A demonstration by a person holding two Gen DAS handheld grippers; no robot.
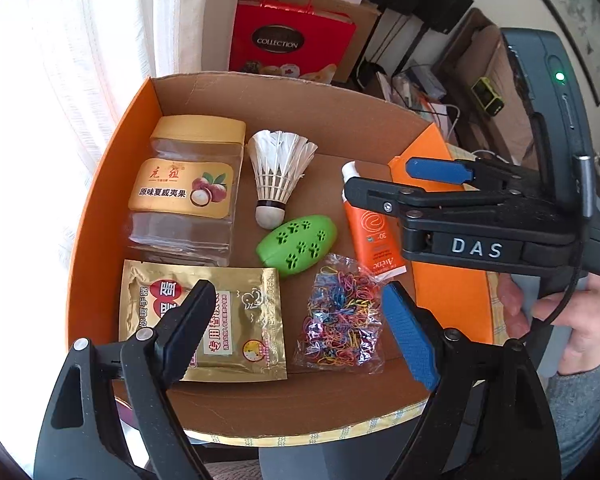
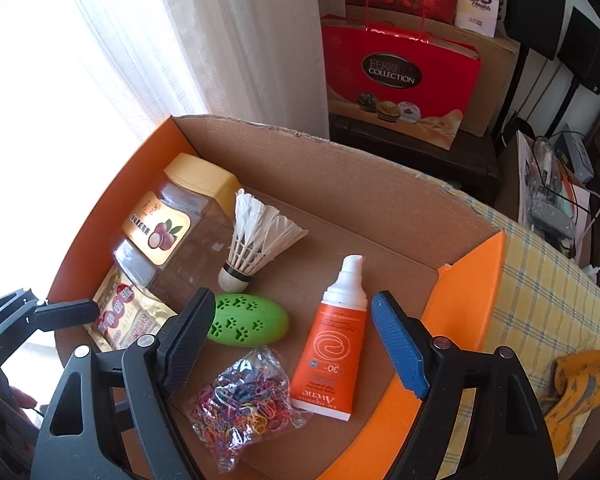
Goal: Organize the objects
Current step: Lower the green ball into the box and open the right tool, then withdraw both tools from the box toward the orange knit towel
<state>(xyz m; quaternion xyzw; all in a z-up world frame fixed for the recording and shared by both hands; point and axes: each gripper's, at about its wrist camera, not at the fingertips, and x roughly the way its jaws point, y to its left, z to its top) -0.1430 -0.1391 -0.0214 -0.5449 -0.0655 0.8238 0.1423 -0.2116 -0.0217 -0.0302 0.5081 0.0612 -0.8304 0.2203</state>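
An open cardboard box [image 1: 100,200] with orange outer walls holds several items. These are a clear jar with a yellow lid [image 1: 188,188], a white shuttlecock [image 1: 278,176], a green oval toy with paw prints [image 1: 296,246], an orange sunscreen tube [image 1: 370,236], a bag of coloured rubber bands [image 1: 342,316] and a gold sachet [image 1: 220,320]. My left gripper [image 1: 297,286] hovers open over the sachet and the bag, holding nothing. My right gripper [image 2: 293,294] stands open above the green toy [image 2: 248,320] and the tube [image 2: 332,344], also holding nothing. In the left wrist view the right gripper [image 1: 380,178] reaches in over the box's right wall.
The box sits on a yellow checked cloth [image 2: 540,288]. A white curtain [image 2: 220,40] hangs behind on the left. Red gift bags [image 2: 400,76] stand behind the box. A crumpled orange cloth [image 2: 584,380] lies at the right. A person's hand [image 1: 580,312] holds the right gripper.
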